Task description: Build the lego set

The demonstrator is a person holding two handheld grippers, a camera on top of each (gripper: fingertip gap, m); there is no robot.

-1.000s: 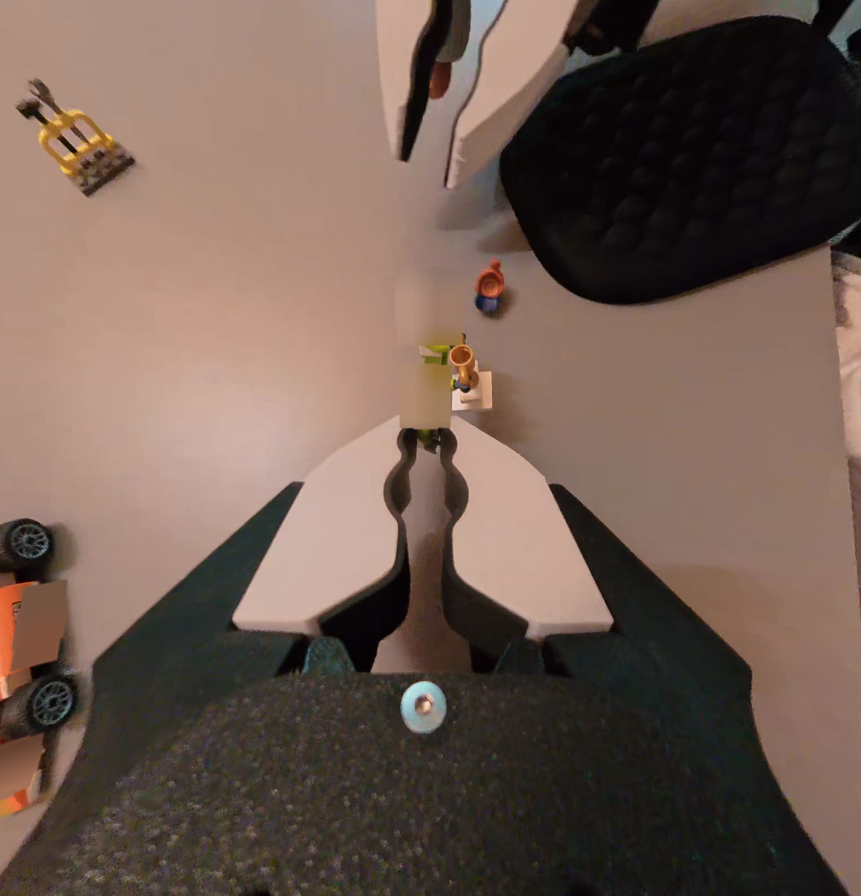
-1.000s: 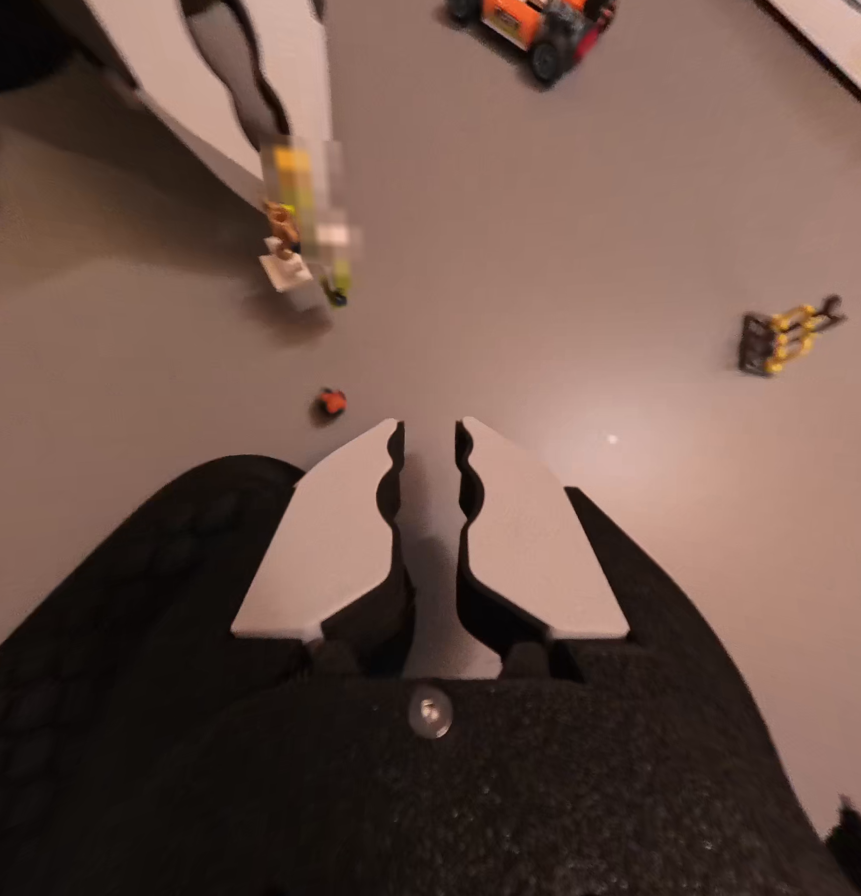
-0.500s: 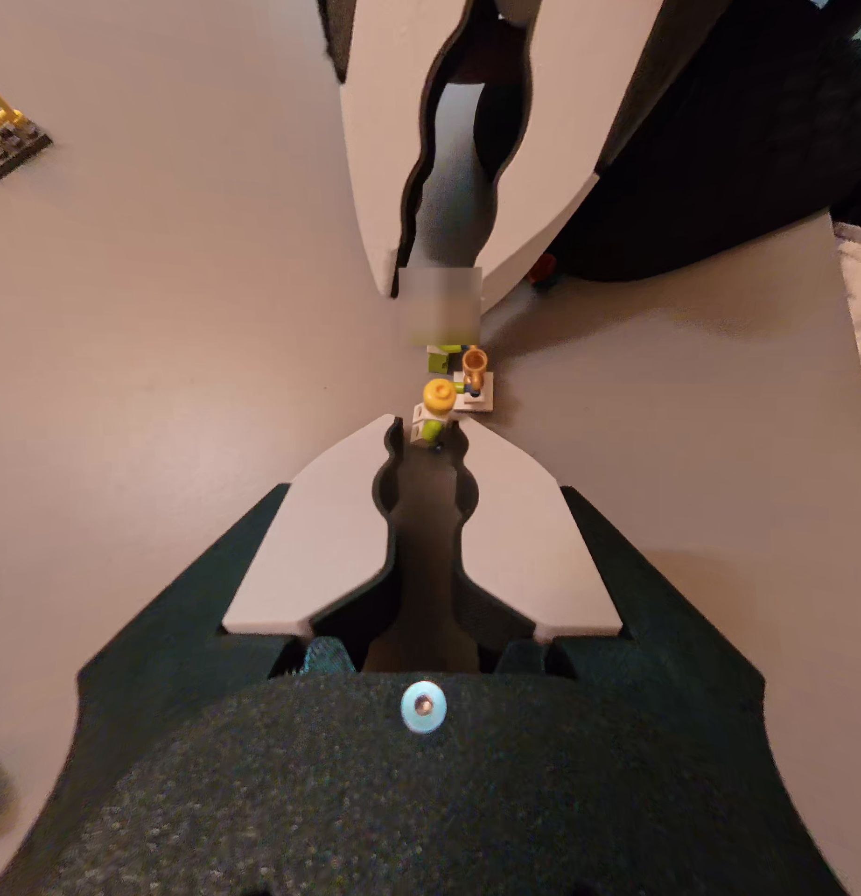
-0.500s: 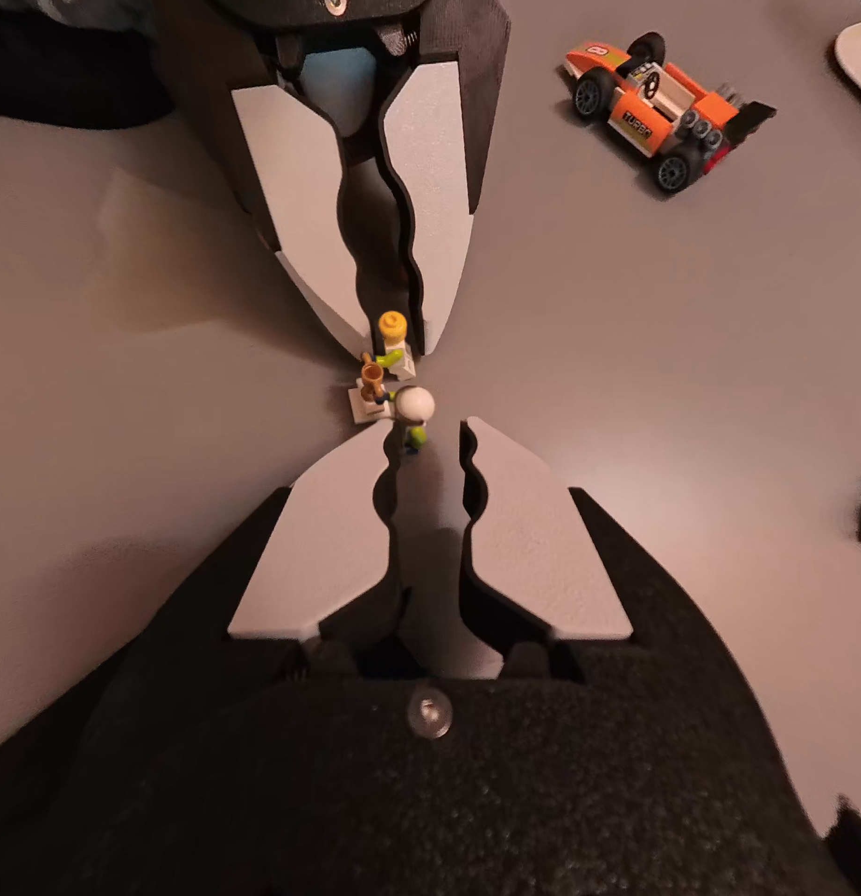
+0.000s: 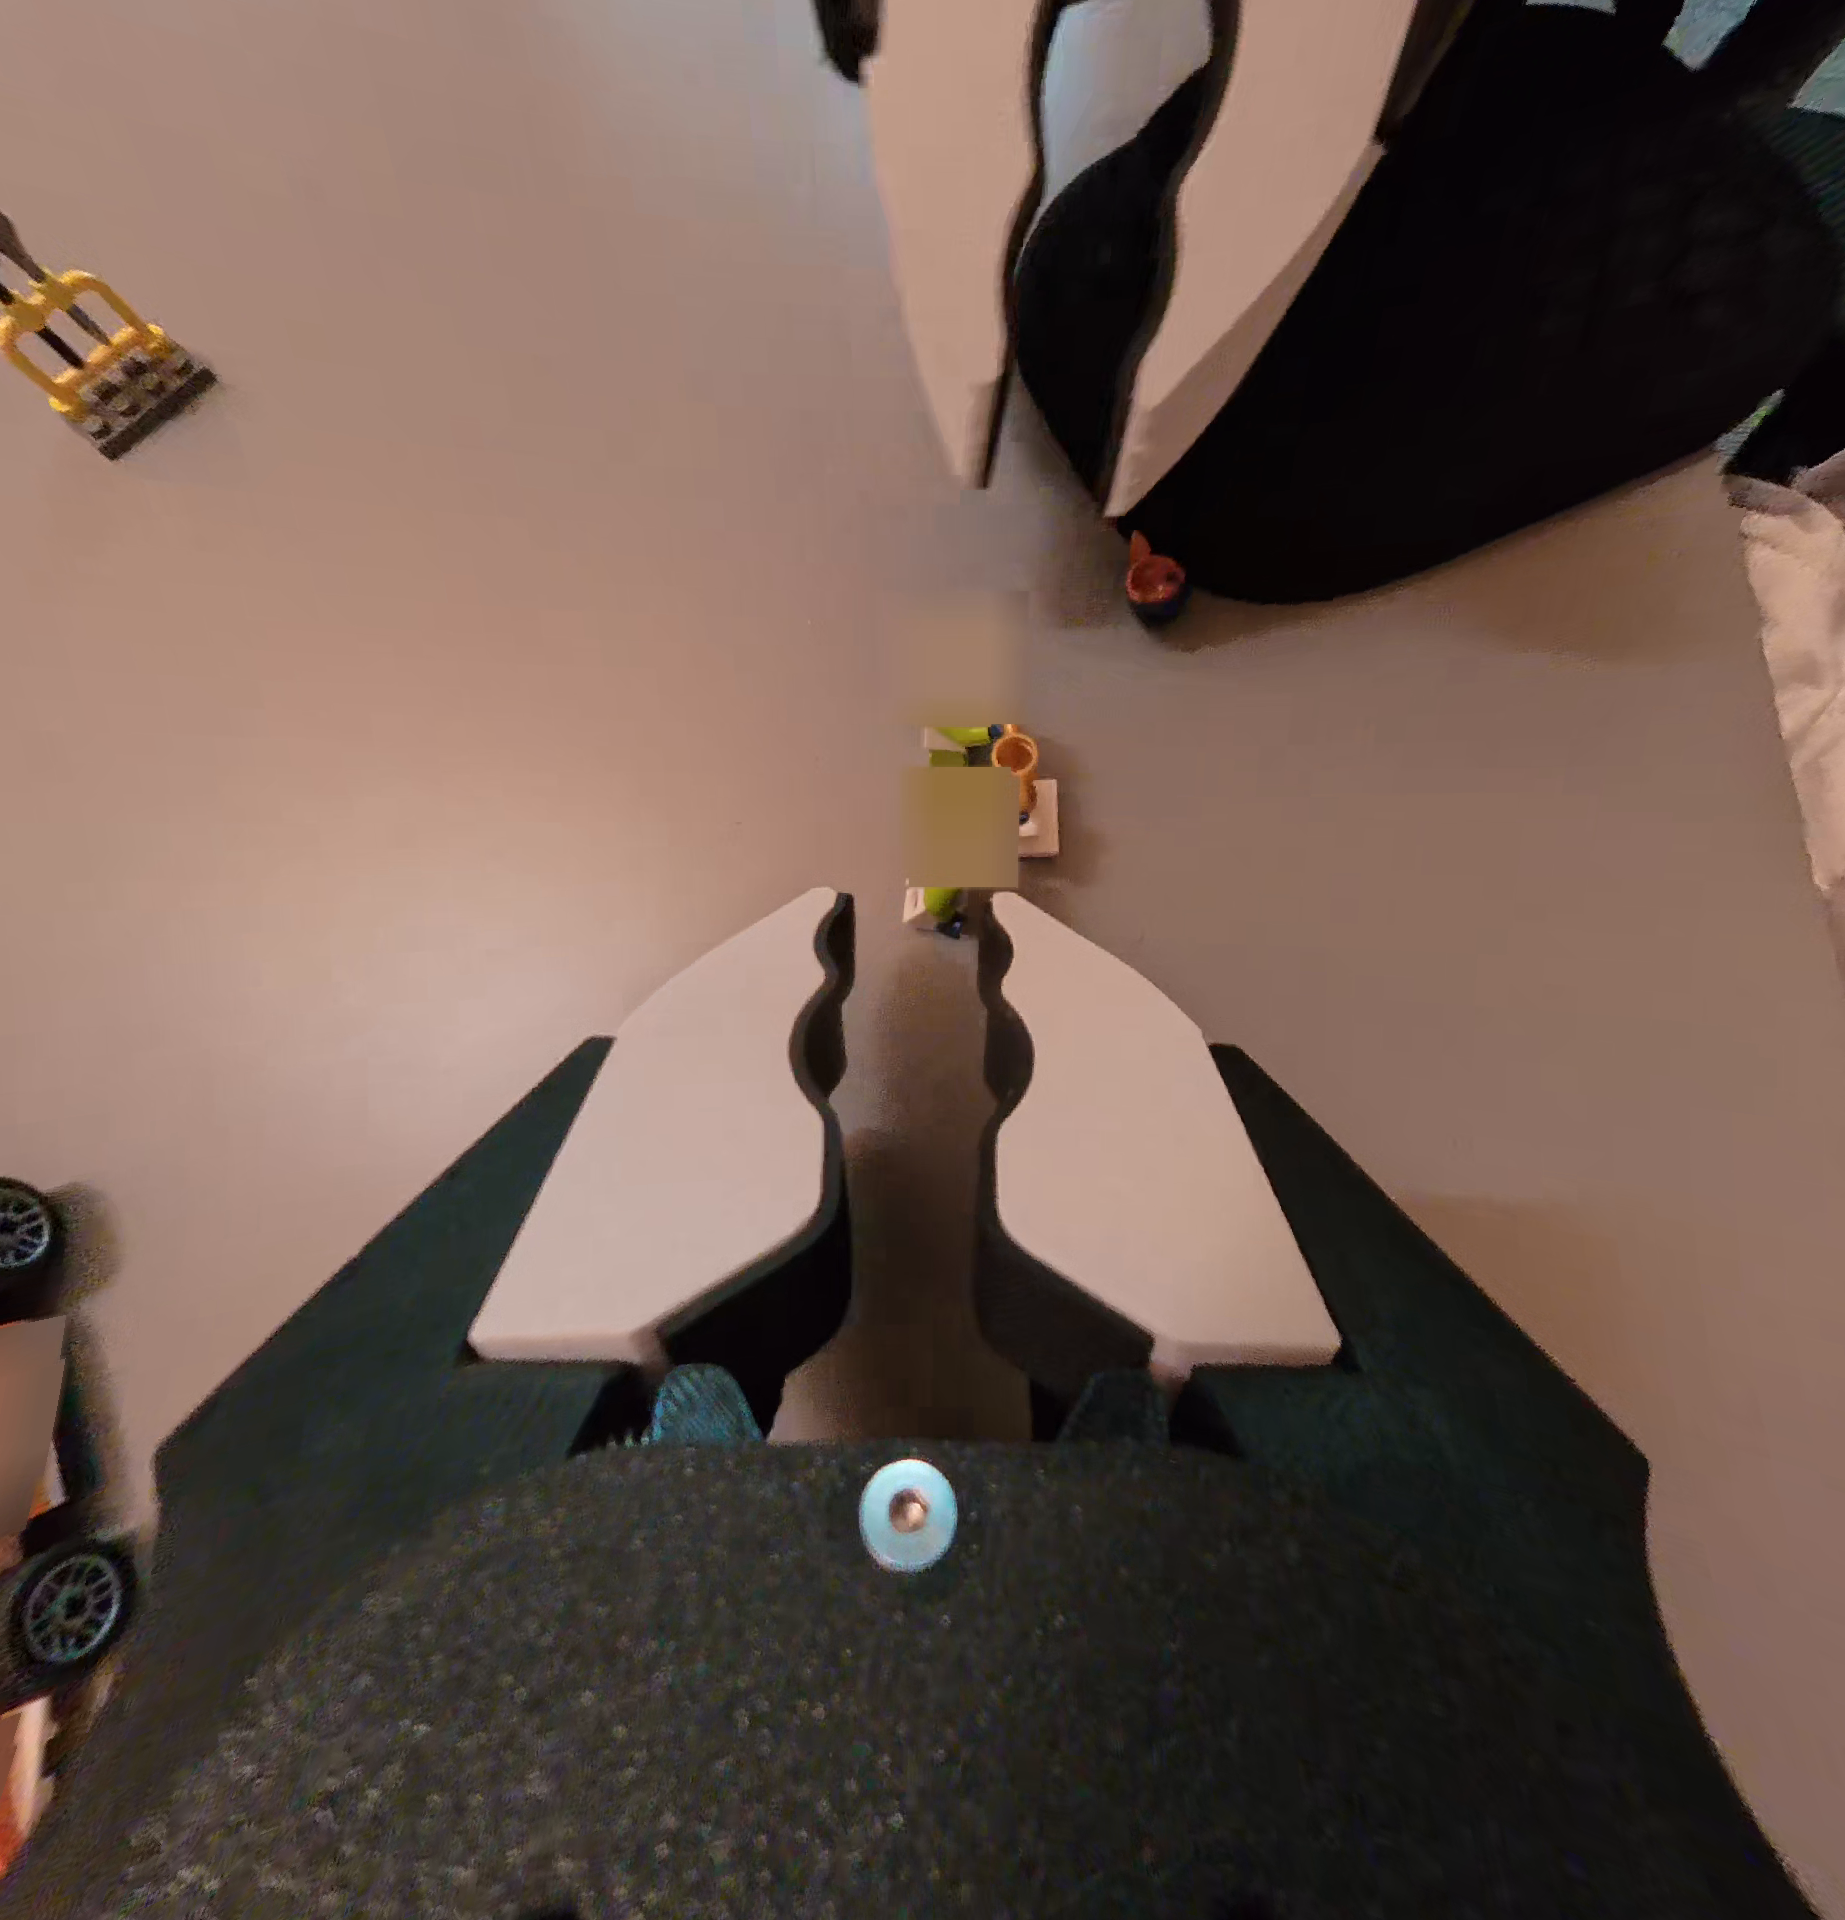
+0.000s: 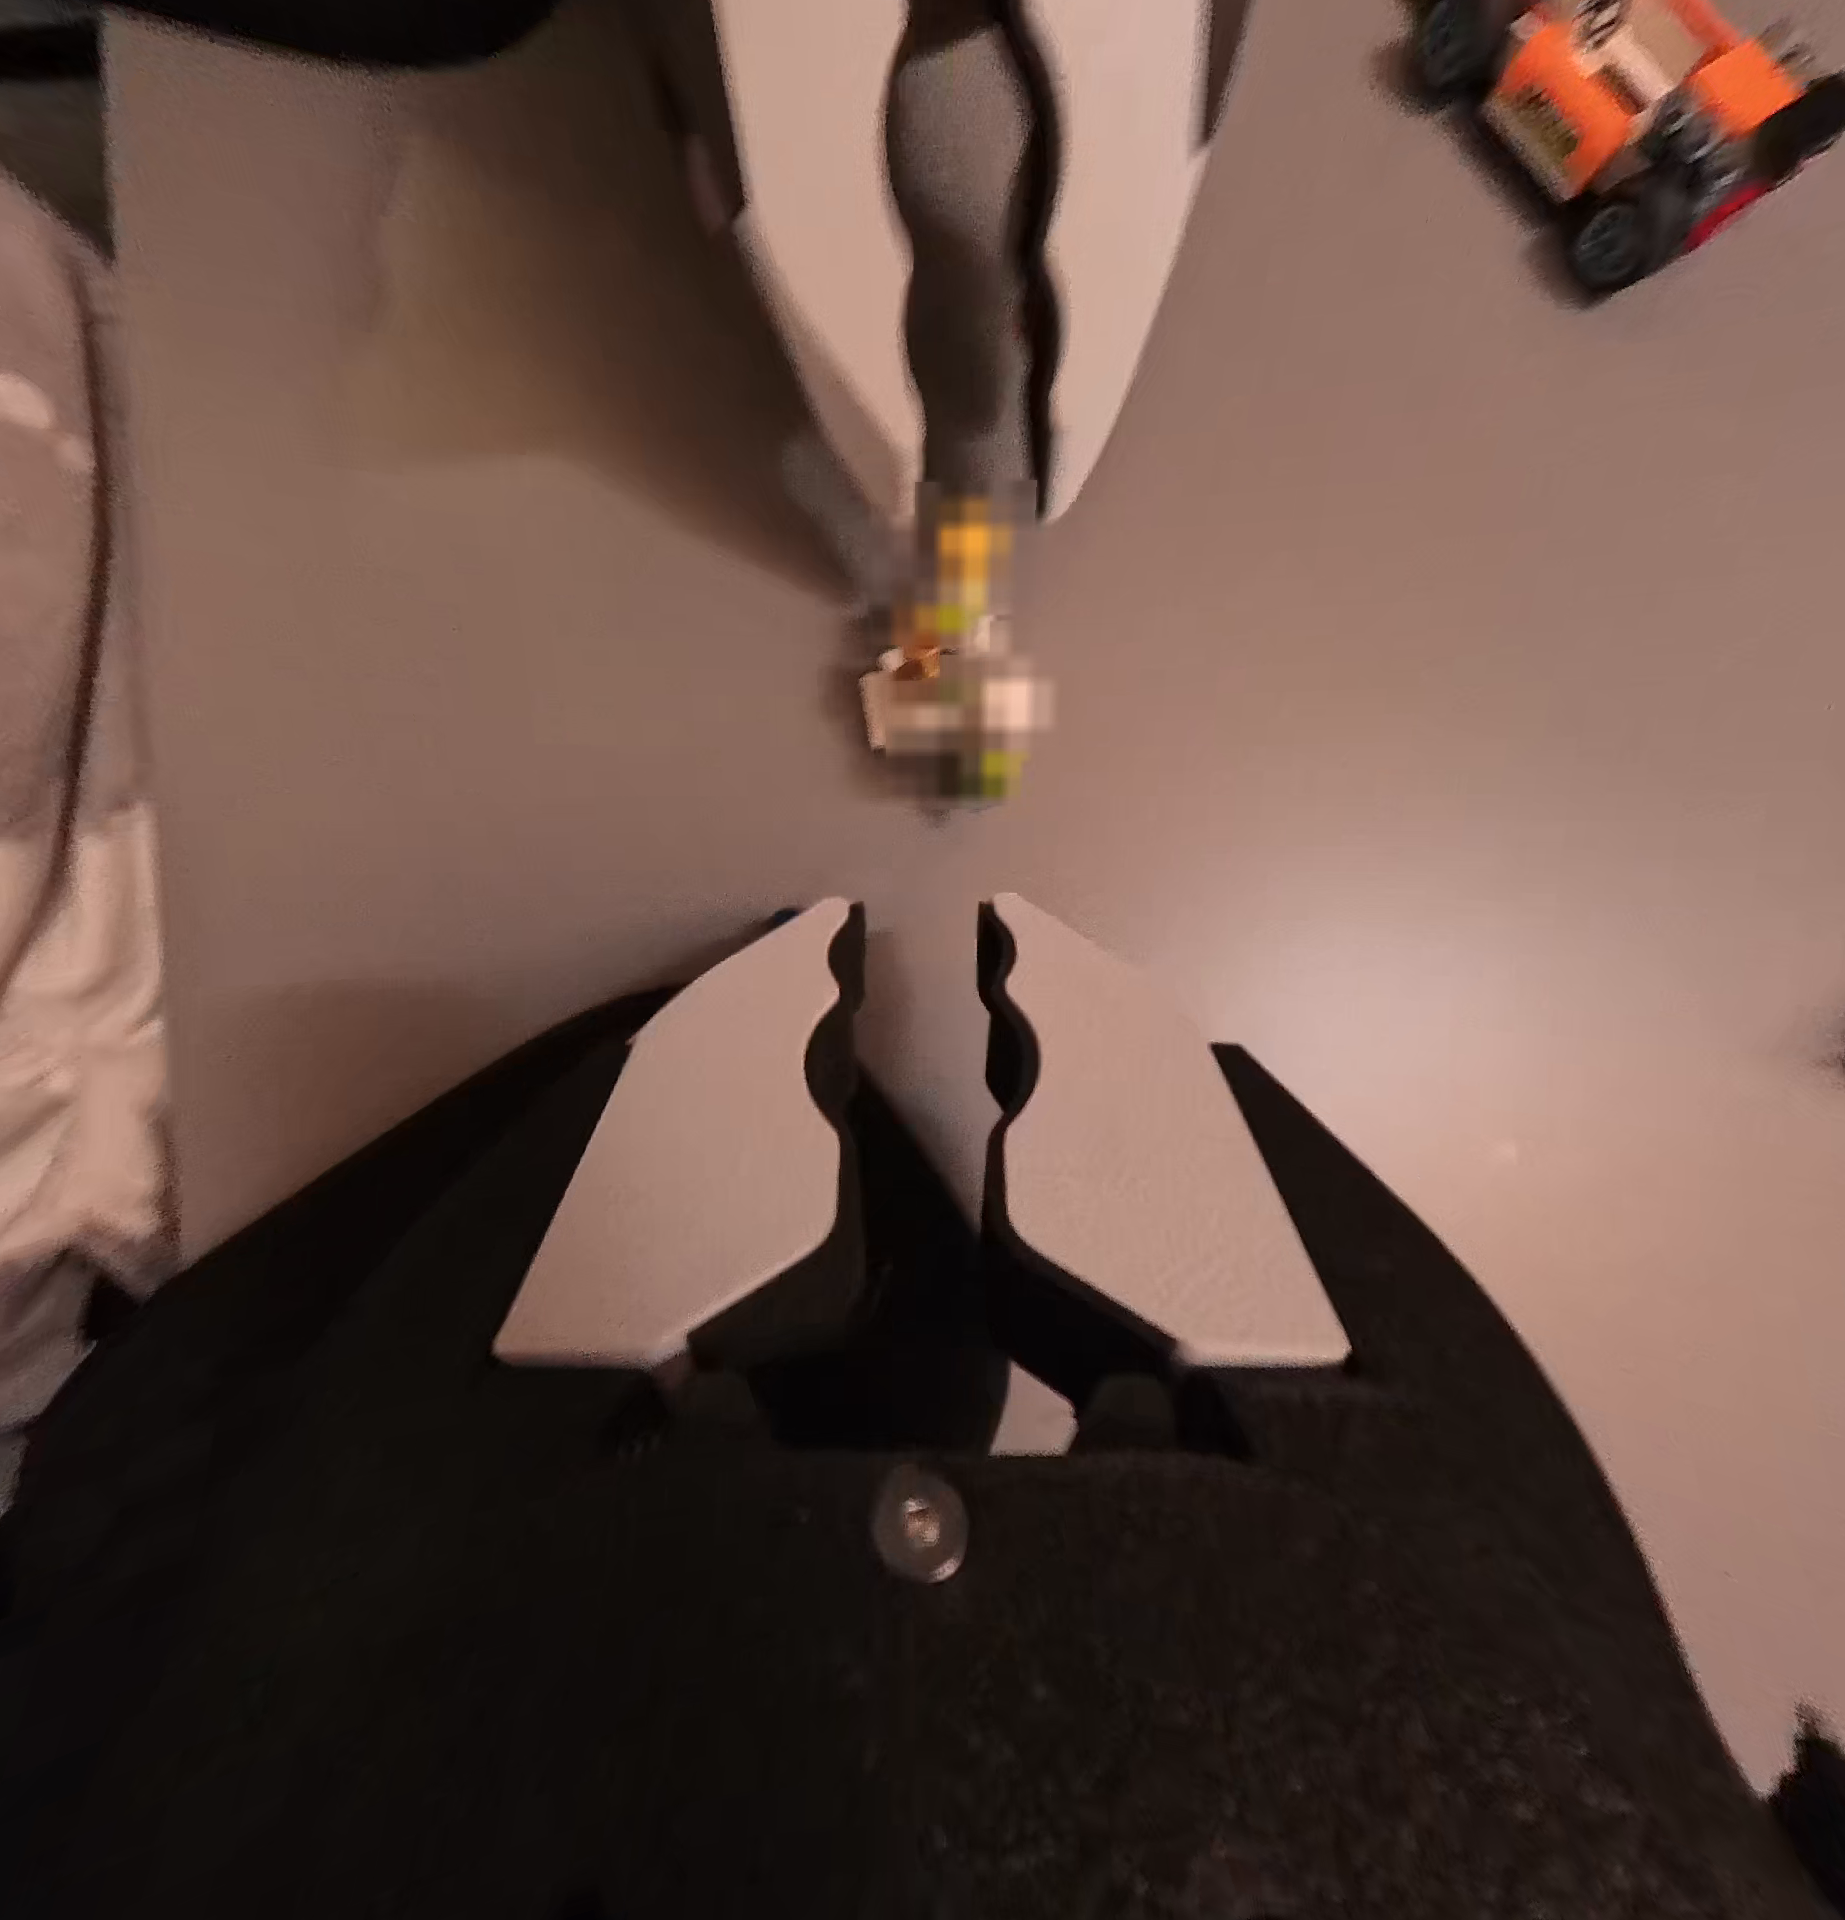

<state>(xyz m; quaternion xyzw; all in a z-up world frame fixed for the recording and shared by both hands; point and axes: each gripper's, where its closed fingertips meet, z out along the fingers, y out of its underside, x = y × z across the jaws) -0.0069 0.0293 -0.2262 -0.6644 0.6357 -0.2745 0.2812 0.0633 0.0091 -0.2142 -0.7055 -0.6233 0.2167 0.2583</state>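
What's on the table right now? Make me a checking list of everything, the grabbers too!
Surface: plain grey table, bare between the pieces.
Job's things: two small figures standing by a gold cup on a white tile, partly hidden by blur patches; orange race car; yellow tool rack on a dark plate.
Clutter: small orange and blue piece lying apart from the figures.
Grippers: left gripper open, empty, tips close to the nearer figure; right gripper open, empty, short of the figures.
Cables: nothing seen.
Surroundings: black padded seat; pale cloth at the table edge.
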